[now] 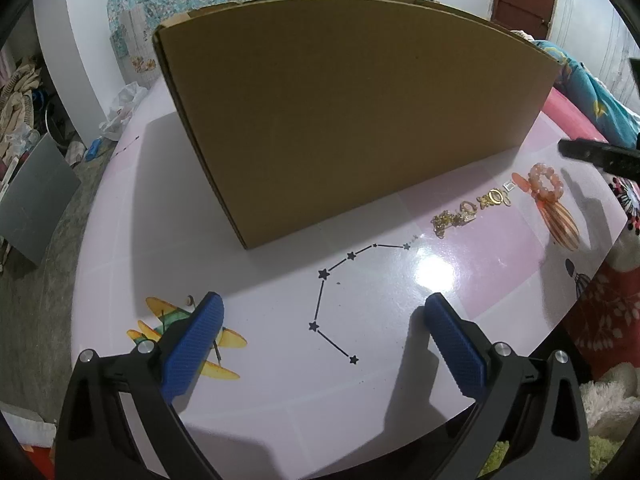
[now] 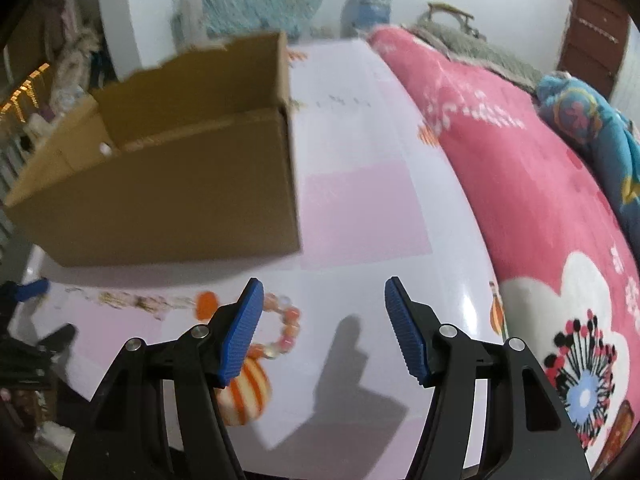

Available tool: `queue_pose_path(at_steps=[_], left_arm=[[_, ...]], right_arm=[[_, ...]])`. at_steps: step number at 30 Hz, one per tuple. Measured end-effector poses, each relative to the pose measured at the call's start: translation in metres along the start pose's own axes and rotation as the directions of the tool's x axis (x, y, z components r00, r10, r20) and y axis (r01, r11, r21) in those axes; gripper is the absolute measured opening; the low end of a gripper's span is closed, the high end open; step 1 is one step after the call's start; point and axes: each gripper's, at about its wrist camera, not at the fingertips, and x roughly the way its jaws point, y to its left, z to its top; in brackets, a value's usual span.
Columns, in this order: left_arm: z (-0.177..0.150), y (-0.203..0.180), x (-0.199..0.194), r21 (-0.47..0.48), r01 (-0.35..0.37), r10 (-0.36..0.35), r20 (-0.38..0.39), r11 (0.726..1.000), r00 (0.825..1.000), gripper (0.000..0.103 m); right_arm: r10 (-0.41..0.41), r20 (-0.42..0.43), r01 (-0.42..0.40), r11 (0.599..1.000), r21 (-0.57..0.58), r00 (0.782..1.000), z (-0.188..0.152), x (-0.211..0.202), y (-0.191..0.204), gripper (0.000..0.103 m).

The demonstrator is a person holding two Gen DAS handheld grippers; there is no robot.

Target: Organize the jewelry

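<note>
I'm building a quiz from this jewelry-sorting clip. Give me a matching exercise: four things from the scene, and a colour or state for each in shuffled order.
Things:
1. cardboard box
2. beaded bracelet
3. chain pile
4. left gripper

Descriptions:
A. gold, heaped on the table
B. open, nothing between the pads
C. brown, top open
D. pink-orange, lying on the table

Pairs: 1-C, 2-D, 3-A, 4-B

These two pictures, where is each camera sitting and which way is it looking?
Left wrist view: on the left gripper, tilted down at the table, facing the cardboard box; its two open blue fingers show.
Right wrist view: on the right gripper, tilted down past the box's end toward a pink blanket; its empty fingers show.
Both show the box, the table, the bead bracelet and gold jewelry.
</note>
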Motion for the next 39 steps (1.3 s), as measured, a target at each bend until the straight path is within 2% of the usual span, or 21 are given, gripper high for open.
queue_pose_path(at_steps=[3,5,8,9,12,14,18,24,29,32,34,39], left_arm=[[0.001,-0.002,-0.003,-0.008,-0.009,0.009,0.0,1.0,1.0,0.099],[0.001,-0.004,-0.01,-0.005,0.007,-0.007,0.037,1.0,0.999,0.098],[0.005,-0.01,-0.02,0.01,0.043,-0.043,0.085,0.999,0.995,0.097],[0.008,-0.012,-0.022,0.007,0.069,-0.07,0.093,0.998,0.993,0.097],[0.013,-0.018,-0.024,0.01,0.119,-0.12,0.105,0.993,0.987,0.089],[0.015,-0.025,-0.022,0.039,0.124,-0.127,0.1,0.992,0.987,0.08],[0.018,-0.036,-0.014,0.105,0.126,-0.134,0.075,0.987,0.988,0.054],[0.028,-0.047,-0.001,0.159,0.166,-0.172,0.021,0.973,0.985,0.028],[0.032,-0.058,0.01,0.19,0.163,-0.164,-0.013,0.968,0.986,0.014],[0.033,-0.062,0.011,0.221,0.141,-0.143,-0.006,0.965,0.99,0.011],[0.034,-0.064,0.013,0.235,0.13,-0.133,-0.003,0.963,0.991,0.003],[0.031,-0.059,0.009,0.234,0.143,-0.148,0.001,0.962,0.989,0.001]], right_arm=[[0.084,0.047,-0.084,0.996,-0.008,0.995,0.001,-0.015,0.01,0.059],[0.158,0.058,-0.157,0.987,-0.022,0.986,-0.001,-0.019,0.021,0.059],[0.232,0.037,-0.23,0.972,-0.04,0.972,-0.005,-0.014,0.039,0.058],[0.255,0.02,-0.254,0.966,-0.046,0.967,-0.011,-0.012,0.049,0.053],[0.306,-0.026,-0.307,0.951,-0.046,0.952,-0.016,0.0,0.062,0.044],[0.332,-0.05,-0.334,0.942,-0.03,0.942,-0.018,0.009,0.064,0.041],[0.358,-0.068,-0.358,0.934,0.0,0.931,-0.02,0.014,0.064,0.039],[0.364,-0.071,-0.365,0.931,0.007,0.929,-0.022,0.014,0.063,0.039],[0.369,-0.067,-0.369,0.929,0.02,0.927,-0.025,0.015,0.058,0.039],[0.369,-0.065,-0.369,0.929,0.025,0.927,-0.026,0.015,0.058,0.039],[0.369,-0.064,-0.368,0.929,0.03,0.927,-0.027,0.015,0.057,0.039],[0.362,-0.059,-0.36,0.932,0.035,0.93,-0.03,0.011,0.055,0.039]])
